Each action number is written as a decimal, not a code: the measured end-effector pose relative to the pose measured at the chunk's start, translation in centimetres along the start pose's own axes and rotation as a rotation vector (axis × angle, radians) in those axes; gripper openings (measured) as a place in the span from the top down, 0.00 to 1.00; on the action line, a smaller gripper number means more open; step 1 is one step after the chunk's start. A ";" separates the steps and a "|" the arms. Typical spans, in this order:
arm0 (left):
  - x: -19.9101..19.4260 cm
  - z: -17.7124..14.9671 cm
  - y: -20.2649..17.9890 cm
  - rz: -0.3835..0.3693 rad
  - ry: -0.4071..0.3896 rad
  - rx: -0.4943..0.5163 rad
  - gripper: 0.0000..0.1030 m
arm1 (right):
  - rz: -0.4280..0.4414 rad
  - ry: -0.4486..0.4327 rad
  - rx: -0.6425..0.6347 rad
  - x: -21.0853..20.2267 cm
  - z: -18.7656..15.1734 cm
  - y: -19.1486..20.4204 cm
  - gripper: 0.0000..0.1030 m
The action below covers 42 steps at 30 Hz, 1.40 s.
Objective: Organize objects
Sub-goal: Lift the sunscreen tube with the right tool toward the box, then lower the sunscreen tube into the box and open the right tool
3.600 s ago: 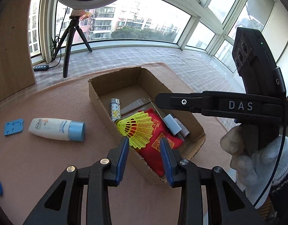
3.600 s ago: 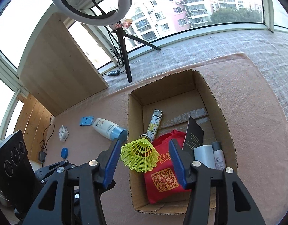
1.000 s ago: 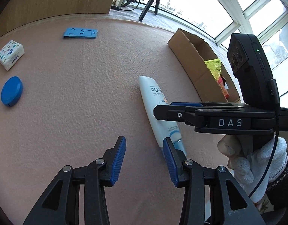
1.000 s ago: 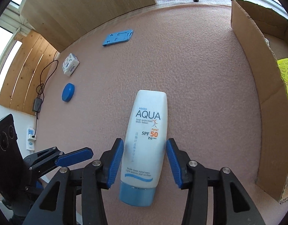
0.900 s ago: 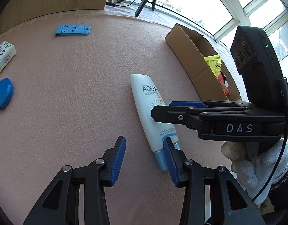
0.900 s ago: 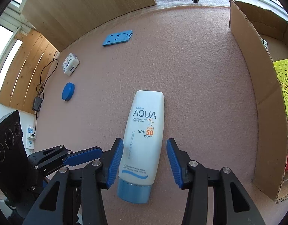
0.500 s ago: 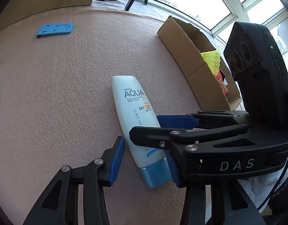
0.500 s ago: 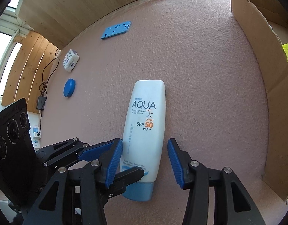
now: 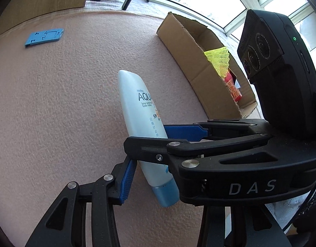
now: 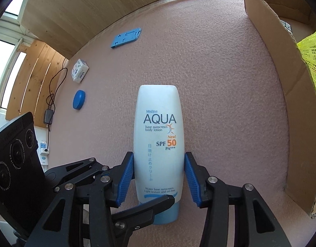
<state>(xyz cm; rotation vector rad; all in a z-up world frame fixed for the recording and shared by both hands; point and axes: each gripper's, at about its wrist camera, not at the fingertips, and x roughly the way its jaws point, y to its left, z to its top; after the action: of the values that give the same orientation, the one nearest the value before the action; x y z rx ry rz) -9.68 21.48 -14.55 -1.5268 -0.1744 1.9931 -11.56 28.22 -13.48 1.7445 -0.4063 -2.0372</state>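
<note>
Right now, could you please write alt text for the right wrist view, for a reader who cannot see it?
A white sunscreen tube lies on a pink mat, cap toward the camera, between the blue pads of the right gripper, which sit at its sides. A cardboard box stands to the right; the left gripper reaches in from the lower left.

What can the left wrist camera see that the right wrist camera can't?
Only the left wrist view shows the red packet inside the cardboard box. Only the right wrist view shows the round blue lid and the small white tissue pack. Both show the sunscreen tube lying between the right gripper fingers, the blue plastic card and the yellow shuttlecock.
</note>
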 end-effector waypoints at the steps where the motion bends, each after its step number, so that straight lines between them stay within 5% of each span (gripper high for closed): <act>1: -0.2 0.2 -0.3 -0.001 -0.007 0.004 0.56 | 0.000 -0.009 0.000 -0.5 0.0 -0.1 0.56; 17: -3.0 6.9 -10.5 -0.078 -0.125 0.143 0.60 | -0.032 -0.217 0.002 -11.8 2.5 -3.1 0.62; 30: 4.6 15.6 -19.7 -0.109 -0.112 0.215 0.61 | -0.122 -0.291 0.063 -17.4 5.9 -11.4 0.65; 42: 9.7 20.7 -20.2 -0.037 -0.120 0.165 0.59 | -0.146 -0.335 0.095 -17.3 9.6 -15.9 0.67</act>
<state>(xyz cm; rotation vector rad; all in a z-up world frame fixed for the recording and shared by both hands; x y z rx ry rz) -22.14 48.25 -6.67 -1.2936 -0.0840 2.0181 -20.99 50.10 -4.69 1.5230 -0.4975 -2.4627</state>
